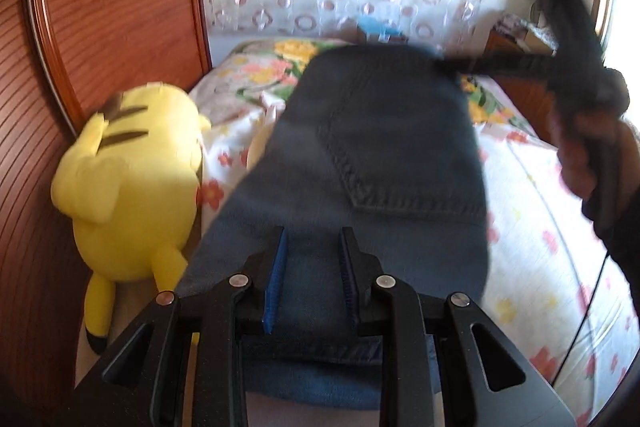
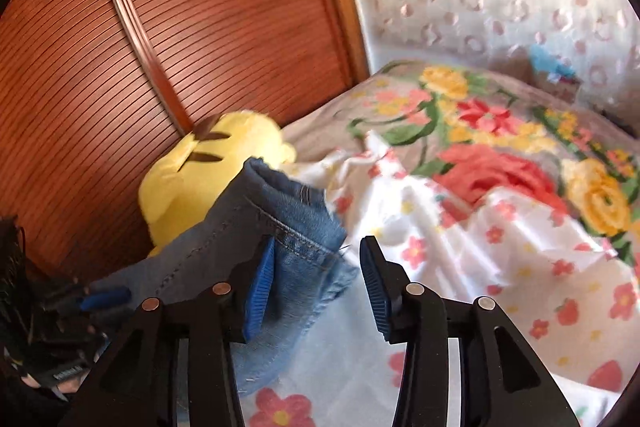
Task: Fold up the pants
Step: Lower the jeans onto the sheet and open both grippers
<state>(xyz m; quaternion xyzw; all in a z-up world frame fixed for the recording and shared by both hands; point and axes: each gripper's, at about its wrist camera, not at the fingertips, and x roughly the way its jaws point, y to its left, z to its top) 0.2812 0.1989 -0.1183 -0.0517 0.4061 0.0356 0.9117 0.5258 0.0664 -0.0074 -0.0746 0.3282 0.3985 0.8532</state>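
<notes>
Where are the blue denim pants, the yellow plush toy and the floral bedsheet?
blue denim pants [image 1: 384, 155]: left wrist view, back pocket panel.
yellow plush toy [image 1: 128, 183]: left wrist view, its back.
floral bedsheet [image 2: 460, 235]: right wrist view, bare white part.

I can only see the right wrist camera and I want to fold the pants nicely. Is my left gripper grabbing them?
Observer: No. In the left wrist view the left gripper is open, and the pants lie spread out below its fingers.
Operator: Which side of the pants is up?
Observer: The back. A back pocket faces up.
Operator: Is the yellow toy in the way?
Observer: The yellow toy lies to the left of the pants, with its legs pointing toward the left gripper.
</notes>
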